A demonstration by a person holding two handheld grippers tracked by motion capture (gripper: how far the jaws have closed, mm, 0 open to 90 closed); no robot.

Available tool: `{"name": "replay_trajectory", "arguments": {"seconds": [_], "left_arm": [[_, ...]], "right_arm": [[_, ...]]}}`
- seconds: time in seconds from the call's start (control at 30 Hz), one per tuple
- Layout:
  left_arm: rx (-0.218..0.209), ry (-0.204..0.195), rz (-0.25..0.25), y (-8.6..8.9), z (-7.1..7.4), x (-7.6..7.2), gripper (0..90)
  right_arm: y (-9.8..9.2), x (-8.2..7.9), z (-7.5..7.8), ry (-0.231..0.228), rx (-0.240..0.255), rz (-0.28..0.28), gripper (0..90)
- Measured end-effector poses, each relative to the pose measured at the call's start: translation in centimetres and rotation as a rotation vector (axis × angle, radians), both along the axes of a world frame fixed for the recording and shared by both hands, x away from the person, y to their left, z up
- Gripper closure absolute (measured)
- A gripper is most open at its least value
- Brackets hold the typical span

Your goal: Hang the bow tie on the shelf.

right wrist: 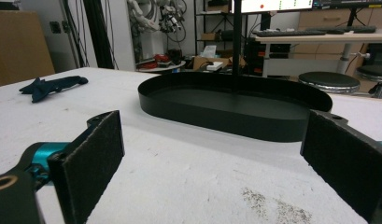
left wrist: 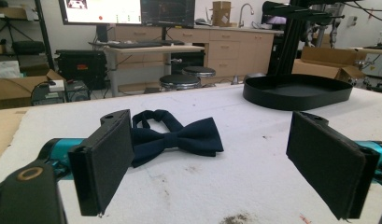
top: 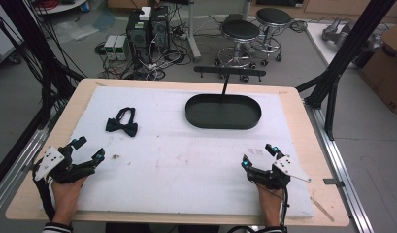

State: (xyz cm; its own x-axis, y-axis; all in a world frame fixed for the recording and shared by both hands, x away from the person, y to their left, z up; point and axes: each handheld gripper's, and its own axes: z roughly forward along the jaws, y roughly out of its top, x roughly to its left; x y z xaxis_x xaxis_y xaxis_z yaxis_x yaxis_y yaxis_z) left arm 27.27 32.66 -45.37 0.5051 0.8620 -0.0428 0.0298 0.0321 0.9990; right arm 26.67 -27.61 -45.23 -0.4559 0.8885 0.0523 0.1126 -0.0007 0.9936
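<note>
Dark navy fabric bow tie (top: pixel 122 124) lies flat on the white-padded bench (top: pixel 186 165).
Left claw (left wrist: pixel 209 163) gapes empty just short of it (right claw (right wrist: pixel 216 158) spread too).

My high view looks forward and down over the whole white-padded wooden table (top: pixel 186 160). Both claw cameras sit low and close, sharing the black oval metal tray (left wrist: pixel 296 91) and the dark navy fabric bow tie (right wrist: pixel 51 86).

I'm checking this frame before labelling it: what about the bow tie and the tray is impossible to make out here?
- Dark navy fabric bow tie: left gripper view, near jaw pad covers its left end.
- Black oval metal tray: right gripper view, right end behind jaw pad; its upright post runs off the top edge.
</note>
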Motion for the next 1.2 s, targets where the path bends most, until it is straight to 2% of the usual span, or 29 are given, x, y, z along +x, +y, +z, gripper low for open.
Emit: {"name": "replay_trajectory", "arguments": {"seconds": [0.33,0.57,0.7,0.73,0.8,1.1,1.2], "left_arm": [[0.007,0.005,-0.006,0.0,0.0,0.1,15.0],[-0.012,0.023,-0.002,0.2,0.1,0.2,15.0],[-0.013,0.040,-0.002,0.2,0.1,0.4,15.0],[-0.003,0.062,-0.002,0.1,0.2,0.5,14.9],[0.004,0.074,0.000,0.0,0.2,0.7,14.8],[-0.006,0.098,0.010,0.2,0.5,0.9,14.7],[0.011,0.108,0.016,0.3,1.1,1.1,14.7]], "right_arm": [[0.0,0.0,0.0,0.005,0.004,0.000,5.2],[0.0,-0.1,0.0,0.001,0.002,0.001,5.2],[0.0,0.0,0.0,0.001,0.007,-0.002,5.2],[0.0,0.0,0.0,0.002,0.007,-0.001,5.2],[0.0,0.0,0.0,0.001,0.007,-0.002,5.2],[0.0,0.0,0.0,0.002,0.008,-0.003,5.2],[0.0,0.0,0.0,0.002,0.008,-0.003,5.2]]}}
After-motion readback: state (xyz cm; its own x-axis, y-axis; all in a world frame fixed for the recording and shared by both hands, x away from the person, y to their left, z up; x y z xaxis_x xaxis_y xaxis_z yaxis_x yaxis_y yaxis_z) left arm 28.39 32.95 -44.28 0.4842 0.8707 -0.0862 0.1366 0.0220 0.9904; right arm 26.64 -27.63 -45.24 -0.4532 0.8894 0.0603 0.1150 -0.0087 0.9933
